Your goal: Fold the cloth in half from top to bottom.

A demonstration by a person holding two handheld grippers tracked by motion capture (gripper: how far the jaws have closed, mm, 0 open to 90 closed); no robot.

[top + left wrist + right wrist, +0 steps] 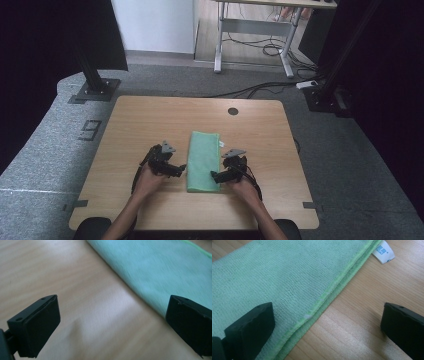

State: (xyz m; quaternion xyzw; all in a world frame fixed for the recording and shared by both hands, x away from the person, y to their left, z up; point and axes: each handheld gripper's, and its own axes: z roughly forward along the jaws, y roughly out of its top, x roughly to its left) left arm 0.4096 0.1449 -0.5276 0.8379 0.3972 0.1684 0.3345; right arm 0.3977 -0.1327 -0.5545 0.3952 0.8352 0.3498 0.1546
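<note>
my left gripper (181, 169) and right gripper (216, 176) flank the folded green cloth (203, 160). both gape wide, empty, probably placed to pinch its long edges.

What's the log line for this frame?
cloth: folded, flat on table | left gripper: open, at cloth's left edge | right gripper: open, straddling right edge | nothing held

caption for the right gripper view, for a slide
Open right gripper straddling the stitched edge of a folded green cloth on a wooden table, white label beyond.
</note>
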